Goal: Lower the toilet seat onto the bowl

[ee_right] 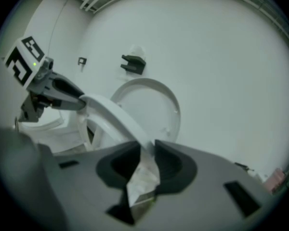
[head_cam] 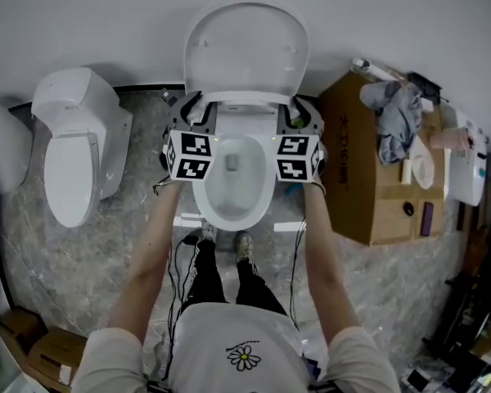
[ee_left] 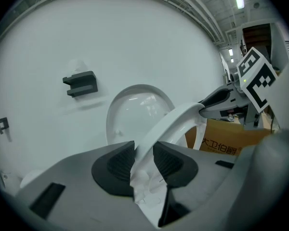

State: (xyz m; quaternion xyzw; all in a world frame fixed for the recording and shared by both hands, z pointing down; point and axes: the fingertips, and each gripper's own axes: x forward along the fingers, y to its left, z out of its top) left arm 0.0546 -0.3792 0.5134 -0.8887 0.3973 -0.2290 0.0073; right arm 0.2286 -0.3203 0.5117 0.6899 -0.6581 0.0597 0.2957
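Both sides of toilet seat [ee_left: 176, 120] pinched btwn fingers [ee_left: 116, 161]: L gripper [ee_left: 143, 149] left rim, R gripper [ee_right: 145, 152] right rim.

seat [ee_left: 176, 119] glossy plastic, prob; box [head_cam: 352, 170] matt cardboard

Blue printed characters "大卫伯爵" stood on side face of cardboard box [ee_left: 226, 141], seen in left gripper view. Head view showed dark print running along the side of this box [head_cam: 352, 170] that faced the toilet, too small to read. Black-and-white square coded markers, without letters, covered faces of left marker cube [head_cam: 190, 155] and right marker cube [head_cam: 298, 157].
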